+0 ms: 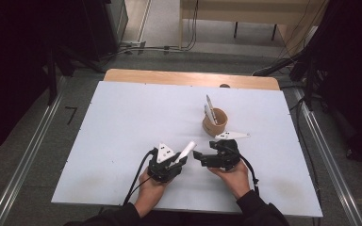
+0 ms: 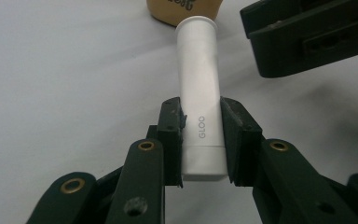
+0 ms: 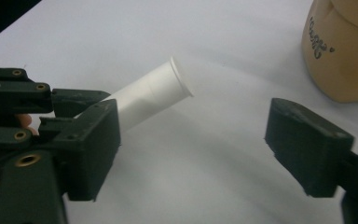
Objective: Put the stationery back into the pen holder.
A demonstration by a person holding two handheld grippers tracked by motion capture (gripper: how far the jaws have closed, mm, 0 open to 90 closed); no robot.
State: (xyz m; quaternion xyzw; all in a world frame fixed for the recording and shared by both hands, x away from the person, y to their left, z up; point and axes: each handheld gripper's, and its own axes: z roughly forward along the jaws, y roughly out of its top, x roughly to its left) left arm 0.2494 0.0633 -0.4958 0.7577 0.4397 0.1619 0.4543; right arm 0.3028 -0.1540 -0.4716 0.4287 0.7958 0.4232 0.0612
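Note:
My left gripper (image 1: pixel 179 161) is shut on a white tube (image 1: pixel 186 150) marked GLOO (image 2: pixel 199 88). Its pads (image 2: pixel 172 135) press the tube's lower body, and the flared end points up and away to the right. My right gripper (image 1: pixel 199 157) stands open just right of that end, apart from it. In the right gripper view the tube (image 3: pixel 151 95) slants in from the left, behind the left pad (image 3: pixel 91 149), and the wide gap of my right gripper (image 3: pixel 193 149) holds nothing. A tan cup (image 1: pixel 215 123) stands beyond both grippers, with a white stick (image 1: pixel 209 110) upright in it.
A white sheet (image 1: pixel 122 132) covers the wooden table, whose bare far edge (image 1: pixel 188 77) shows at the back. The tan cup (image 3: pixel 342 51) sits close beyond my right gripper's right jaw. Floor rails run along both sides of the table.

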